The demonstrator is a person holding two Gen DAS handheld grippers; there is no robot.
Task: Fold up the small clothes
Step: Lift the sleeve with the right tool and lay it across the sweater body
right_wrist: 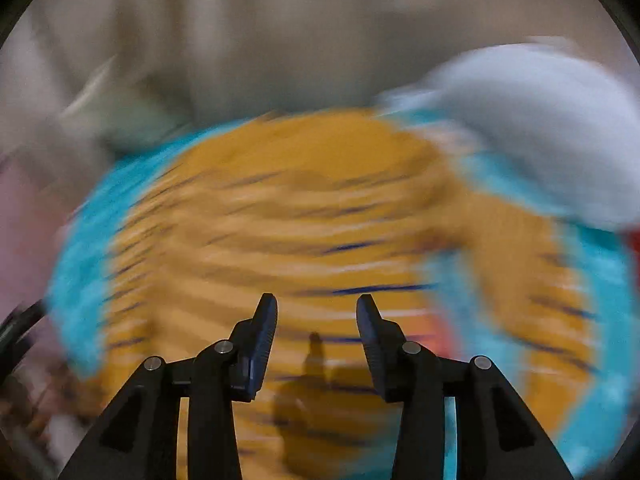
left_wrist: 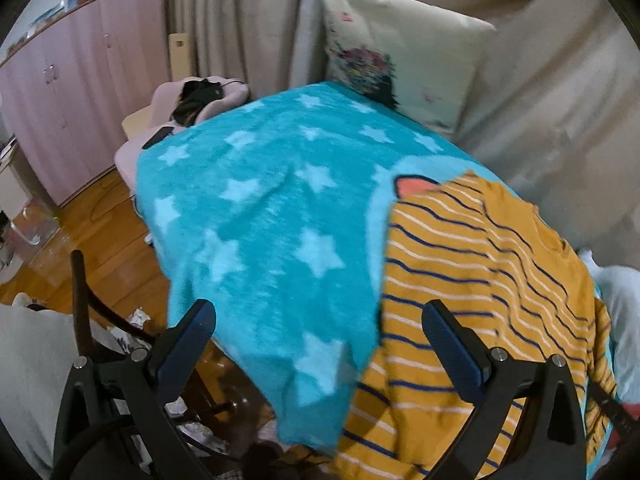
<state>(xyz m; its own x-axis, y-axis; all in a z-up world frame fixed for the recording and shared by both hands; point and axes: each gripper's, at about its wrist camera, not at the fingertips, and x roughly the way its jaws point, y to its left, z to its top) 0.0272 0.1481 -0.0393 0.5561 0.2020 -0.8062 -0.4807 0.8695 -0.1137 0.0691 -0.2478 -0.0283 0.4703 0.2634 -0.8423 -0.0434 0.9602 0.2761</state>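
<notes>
A small mustard-yellow shirt with blue and white stripes (left_wrist: 472,280) lies spread on a turquoise star blanket (left_wrist: 260,208), at its right side. My left gripper (left_wrist: 320,320) is open and empty, held above the blanket's near edge, its right finger over the shirt's left edge. In the right wrist view, which is motion-blurred, the same shirt (right_wrist: 300,208) fills the middle with the blanket (right_wrist: 80,248) around it. My right gripper (right_wrist: 316,312) is open and empty above the shirt's lower part.
A white printed pillow (left_wrist: 400,48) leans against beige curtains (left_wrist: 240,20) behind the blanket. A pale blue-white cloth (right_wrist: 540,120) lies at the shirt's right. Pink cabinets (left_wrist: 72,100), wood floor (left_wrist: 104,248) and a dark chair frame (left_wrist: 84,304) are at left.
</notes>
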